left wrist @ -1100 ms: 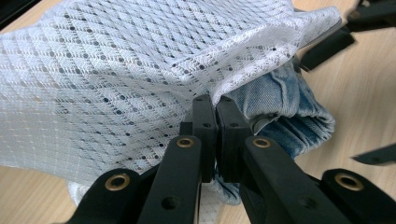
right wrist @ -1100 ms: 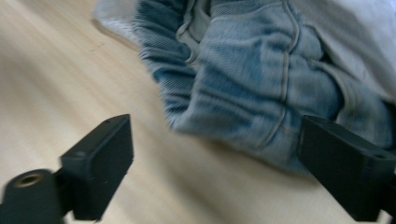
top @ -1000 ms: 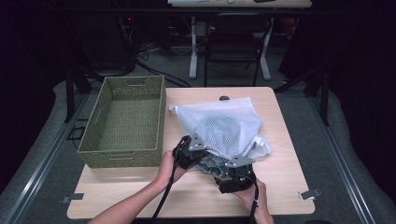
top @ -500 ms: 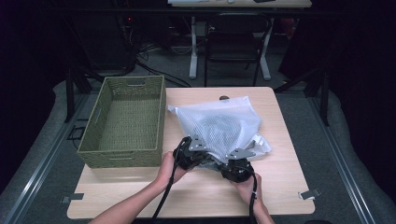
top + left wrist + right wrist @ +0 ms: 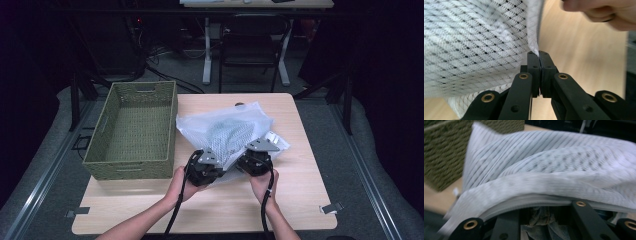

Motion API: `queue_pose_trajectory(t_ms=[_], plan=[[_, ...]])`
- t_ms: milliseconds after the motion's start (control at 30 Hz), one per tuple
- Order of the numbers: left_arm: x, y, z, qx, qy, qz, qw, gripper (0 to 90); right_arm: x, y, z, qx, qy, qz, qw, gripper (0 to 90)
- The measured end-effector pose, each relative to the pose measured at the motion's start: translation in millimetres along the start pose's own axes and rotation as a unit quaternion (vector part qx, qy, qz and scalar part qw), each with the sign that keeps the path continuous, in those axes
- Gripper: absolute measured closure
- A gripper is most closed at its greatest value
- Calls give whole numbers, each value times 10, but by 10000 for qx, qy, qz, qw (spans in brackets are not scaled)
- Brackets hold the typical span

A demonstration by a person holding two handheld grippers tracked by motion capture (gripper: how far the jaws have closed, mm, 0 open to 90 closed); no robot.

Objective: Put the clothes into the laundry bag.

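A white mesh bag [image 5: 227,131] with dark clothes inside lies on the wooden table [image 5: 300,200]. My left gripper [image 5: 219,161] is at its front edge, and in the left gripper view it [image 5: 539,53] is shut on the bag's [image 5: 474,37] hem beside the zipper [image 5: 539,30]. My right gripper [image 5: 246,158] is just to the right at the same edge. Its jaws have just been closing, with the bag's [image 5: 549,170] rim and a bit of grey garment [image 5: 540,216] between them. Fabric hides the tips.
A green woven basket [image 5: 130,165] stands on the table directly left of the bag. The right hand [image 5: 599,12] is close ahead in the left gripper view. Chairs and desk legs stand on the floor beyond the table.
My right gripper has moved up and left from the near side of the bag to its front edge. The bag's front edge has risen with it. My left gripper has stayed put.
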State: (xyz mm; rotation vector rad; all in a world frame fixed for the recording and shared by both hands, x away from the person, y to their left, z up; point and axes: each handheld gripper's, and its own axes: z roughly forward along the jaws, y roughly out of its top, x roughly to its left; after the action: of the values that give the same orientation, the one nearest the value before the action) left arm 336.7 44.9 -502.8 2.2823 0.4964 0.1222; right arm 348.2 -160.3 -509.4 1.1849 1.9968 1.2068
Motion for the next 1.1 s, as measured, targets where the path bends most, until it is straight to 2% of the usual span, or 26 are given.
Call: queue_pose_trajectory(t_ms=[67, 133, 167, 200, 233, 300, 367, 400, 433, 533, 567, 600, 667, 733, 800, 967, 1100], plan=[[2, -26, -19, -41, -173, -117, 9998, 889, -27, -1, 67, -127, -61, 67, 9999, 712], [-1, -46, 1, 63, -176, -55, 9998, 889, -71, -56, 186, 2, -41, 125, 9999, 712], [8, -68, 22, 79, -182, -107, 9997, 888, -99, -113, 264, 96, 19, 164, 9998, 712], [16, -87, 60, 187, -121, -85, 9997, 888, -117, -171, 342, 309, 18, 163, 9994, 711], [19, -98, 85, 239, 23, -9, 9997, 883, -148, -248, 408, 383, 104, 273, 9988, 710], [-5, -93, 121, 291, 334, 192, 9988, 868, -167, -306, 438, 509, 213, 268, 9981, 705], [-38, -53, 154, 204, 610, 356, 9973, 748, -182, -298, 395, 436, 350, 388, 9977, 695], [-72, -16, 197, 203, 910, 499, 9944, 679, -177, -284, 378, 465, 378, 366, 9975, 690], [-88, 7, 241, 182, 1008, 606, 9929, 636, -176, -280, 356, 440, 451, 341, 9974, 684], [-118, 48, 358, 260, 1299, 692, 9888, 774, -179, -275, 322, 527, 571, 288, 9966, 640], [-117, 49, 381, 233, 1331, 698, 9884, 833, -178, -271, 300, 539, 594, 205, 9966, 606], [-106, 45, 385, 192, 1332, 653, 9888, 870, -181, -263, 272, 596, 610, 163, 9962, 546], [-77, 39, 366, 165, 1251, 538, 9905, 881, -200, -258, 194, 641, 712, 110, 9953, 421], [-56, 31, 344, 127, 1215, 477, 9914, 882, -223, -270, 88, 631, 800, 34, 9948, 356], [-46, 29, 336, 143, 1198, 465, 9916, 882, -217, -294, -17, 757, 814, -215, 9936, 279], [-50, 44, 331, 139, 1132, 473, 9924, 875, -282, -409, -168, 860, 760, -365, 9927, 222], [-73, 116, 339, 84, 1032, 511, 9933, 793, -327, -515, -5, 1169, 717, -516, 9892, 227]])
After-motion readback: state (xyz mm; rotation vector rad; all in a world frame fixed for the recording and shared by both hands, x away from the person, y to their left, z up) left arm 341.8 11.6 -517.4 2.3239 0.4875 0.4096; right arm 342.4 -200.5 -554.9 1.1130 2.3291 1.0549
